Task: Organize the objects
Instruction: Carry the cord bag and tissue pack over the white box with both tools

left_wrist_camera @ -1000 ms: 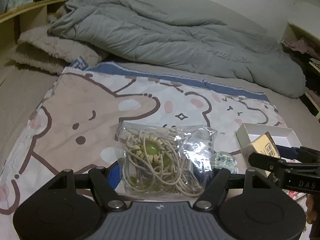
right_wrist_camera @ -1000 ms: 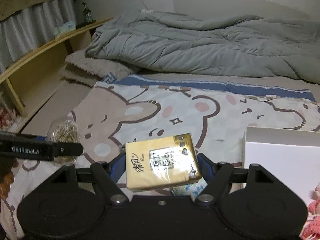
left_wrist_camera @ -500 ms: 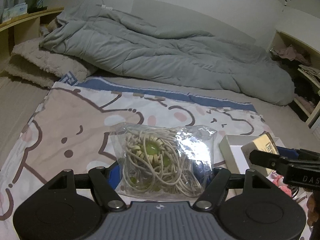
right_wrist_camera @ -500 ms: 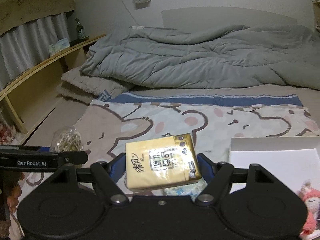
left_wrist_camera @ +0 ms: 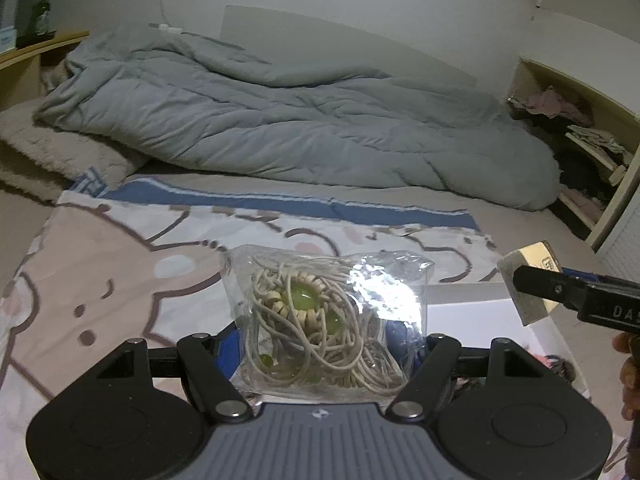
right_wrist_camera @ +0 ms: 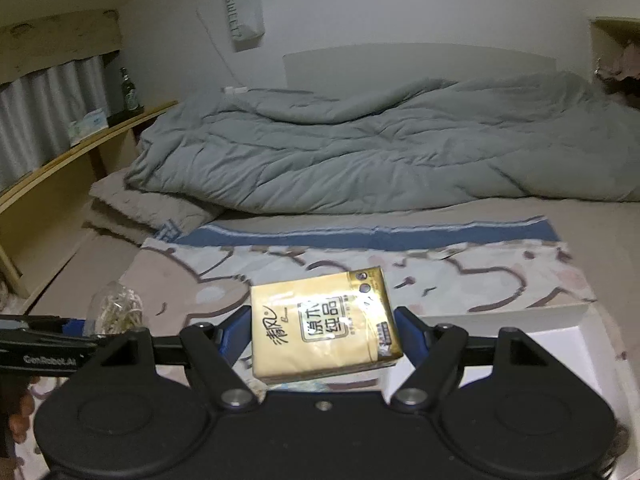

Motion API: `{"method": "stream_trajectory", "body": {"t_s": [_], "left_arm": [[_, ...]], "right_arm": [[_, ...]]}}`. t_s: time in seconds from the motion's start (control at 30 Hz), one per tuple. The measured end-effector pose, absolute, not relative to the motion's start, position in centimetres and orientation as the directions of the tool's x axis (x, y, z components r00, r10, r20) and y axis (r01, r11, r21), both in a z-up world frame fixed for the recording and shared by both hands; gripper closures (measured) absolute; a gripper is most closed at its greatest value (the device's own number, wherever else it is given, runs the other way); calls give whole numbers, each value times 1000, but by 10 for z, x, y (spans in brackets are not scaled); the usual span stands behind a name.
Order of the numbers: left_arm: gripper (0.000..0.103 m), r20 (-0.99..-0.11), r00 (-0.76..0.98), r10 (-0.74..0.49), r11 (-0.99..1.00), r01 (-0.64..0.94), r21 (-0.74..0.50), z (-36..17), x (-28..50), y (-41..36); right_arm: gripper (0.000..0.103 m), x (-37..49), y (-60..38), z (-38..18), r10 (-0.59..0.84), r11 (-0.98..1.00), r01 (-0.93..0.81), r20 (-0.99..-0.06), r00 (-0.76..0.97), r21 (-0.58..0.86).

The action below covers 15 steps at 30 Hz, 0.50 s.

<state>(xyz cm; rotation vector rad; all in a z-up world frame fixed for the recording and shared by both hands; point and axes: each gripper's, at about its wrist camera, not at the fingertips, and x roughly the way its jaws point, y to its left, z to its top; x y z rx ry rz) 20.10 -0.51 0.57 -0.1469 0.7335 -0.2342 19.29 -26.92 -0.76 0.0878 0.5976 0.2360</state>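
Both our grippers carry loads above the bed.

Our left gripper [left_wrist_camera: 328, 344] clamps a clear bag of cord [left_wrist_camera: 326, 316]; our right gripper [right_wrist_camera: 324, 336] pinches a yellow tissue pack [right_wrist_camera: 324, 328] (label up), white box [right_wrist_camera: 560, 340] at four o'clock.

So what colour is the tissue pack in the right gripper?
Yellow tissue pack, clearest in the right wrist view.

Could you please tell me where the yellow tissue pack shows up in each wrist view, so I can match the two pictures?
Left wrist: the tissue pack sits at the far right edge, clamped in the right gripper.
Right wrist: it is at bottom centre, between the blue fingers.
Shared landmark: the grey duvet across the bed's far end.
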Motion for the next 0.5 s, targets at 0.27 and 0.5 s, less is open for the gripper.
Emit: {"method": "stream_trajectory", "body": {"t_s": [0.27,0.5], "left_arm": [[29,-629,704,-328,944,226,-239,19,235,-48],[29,-648,640,-412,911,270,-313,7,270,-93]], "right_arm": [[27,208,-315,-19,172,982,-100,-555,814,158],[27,217,-347,-39,133,983,-33,-578,805,180]]}}
